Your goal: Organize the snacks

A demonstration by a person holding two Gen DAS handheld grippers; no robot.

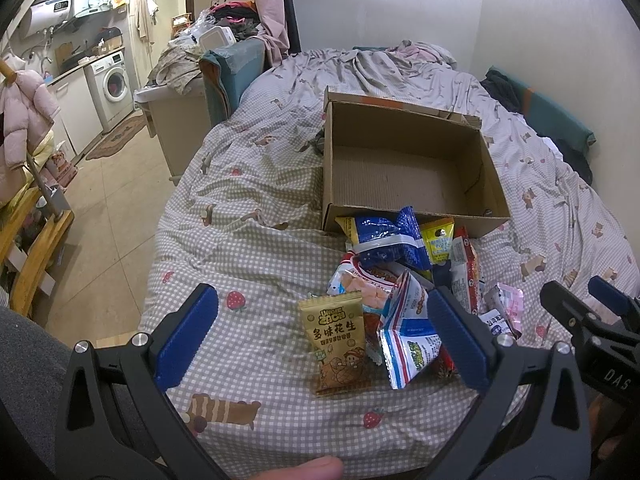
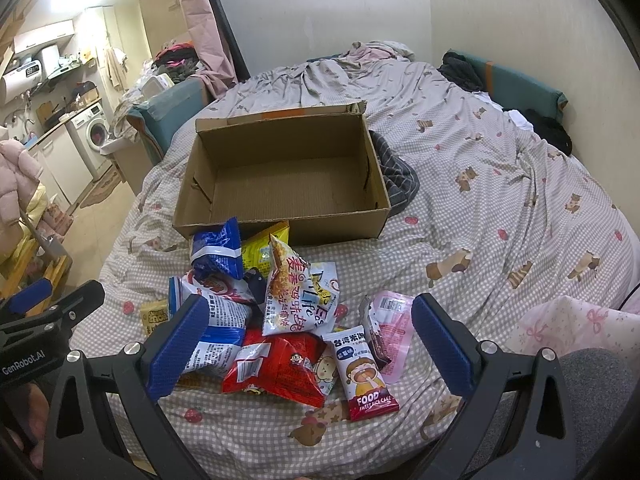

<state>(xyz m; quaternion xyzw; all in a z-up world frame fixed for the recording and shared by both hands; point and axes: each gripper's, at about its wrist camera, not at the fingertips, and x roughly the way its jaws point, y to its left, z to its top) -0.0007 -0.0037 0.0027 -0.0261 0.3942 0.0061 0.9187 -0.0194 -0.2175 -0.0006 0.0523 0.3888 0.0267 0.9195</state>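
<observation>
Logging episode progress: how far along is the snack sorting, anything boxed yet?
Done: nothing; the cardboard box is bare inside. In hand: nothing; the left gripper and right gripper hover with jaws open over the snack pile on the bed. Left: every packet, including the gold peanut packet, red bag and blue bag.

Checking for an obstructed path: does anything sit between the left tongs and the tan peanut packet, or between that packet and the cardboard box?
Nothing blocks the open left tongs from the peanut packet. Between it and the empty cardboard box, the rest of the snack pile lies against the box's near wall, so lift over it.
</observation>
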